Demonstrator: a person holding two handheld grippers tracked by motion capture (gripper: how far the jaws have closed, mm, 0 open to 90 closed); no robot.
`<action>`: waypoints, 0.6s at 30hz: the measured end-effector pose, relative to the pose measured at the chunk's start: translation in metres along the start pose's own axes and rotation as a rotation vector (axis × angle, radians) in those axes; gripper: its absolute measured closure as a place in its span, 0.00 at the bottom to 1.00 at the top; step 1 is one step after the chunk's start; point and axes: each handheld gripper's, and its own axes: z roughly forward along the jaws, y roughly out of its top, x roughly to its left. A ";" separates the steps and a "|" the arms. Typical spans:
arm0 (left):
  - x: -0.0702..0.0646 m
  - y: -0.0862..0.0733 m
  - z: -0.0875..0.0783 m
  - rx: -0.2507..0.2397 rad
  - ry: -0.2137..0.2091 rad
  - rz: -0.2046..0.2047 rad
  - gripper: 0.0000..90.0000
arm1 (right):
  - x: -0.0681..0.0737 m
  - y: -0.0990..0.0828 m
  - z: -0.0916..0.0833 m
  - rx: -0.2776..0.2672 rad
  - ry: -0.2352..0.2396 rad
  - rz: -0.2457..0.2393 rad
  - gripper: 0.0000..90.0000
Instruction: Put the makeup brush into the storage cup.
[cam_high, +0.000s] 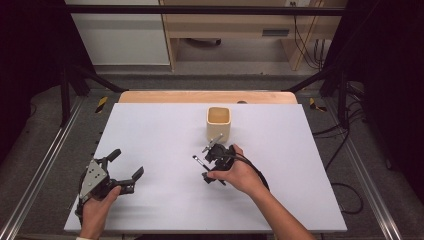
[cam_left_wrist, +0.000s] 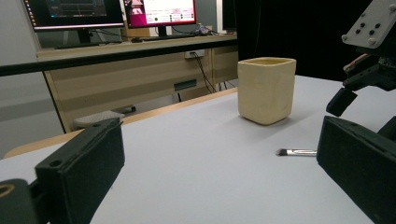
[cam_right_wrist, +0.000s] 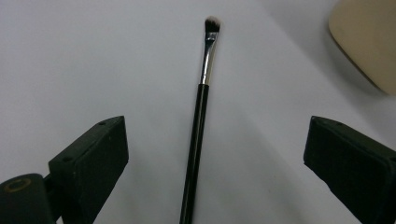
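Your right gripper hovers wide open over the makeup brush, beside the cream cup. Left gripper wide open, empty.

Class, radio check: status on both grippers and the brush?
Right gripper open, straddling brush flat on table. Left gripper open, idle. Cup beyond, nothing blocking.

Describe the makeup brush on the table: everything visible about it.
The makeup brush is slim, with a long glossy black handle, a shiny silver metal ferrule and a small flat tuft of dark bristles with paler tips. It lies flat on the white table surface, in front of the cream square cup and apart from it. The right tool hangs over it with its jaws wide open, one on either side of the handle, neither visibly touching it. Its handle end runs out of the right gripper view.
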 end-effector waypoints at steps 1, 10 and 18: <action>0.000 0.000 0.000 0.000 0.000 0.000 0.01 | 0.000 0.000 0.000 0.001 -0.001 -0.002 0.07; 0.000 0.000 0.000 0.000 0.000 0.000 0.01 | 0.000 0.002 0.004 -0.011 0.025 -0.003 0.14; 0.000 0.000 0.000 0.001 -0.001 0.003 0.01 | 0.002 0.004 0.012 0.013 0.018 0.003 0.40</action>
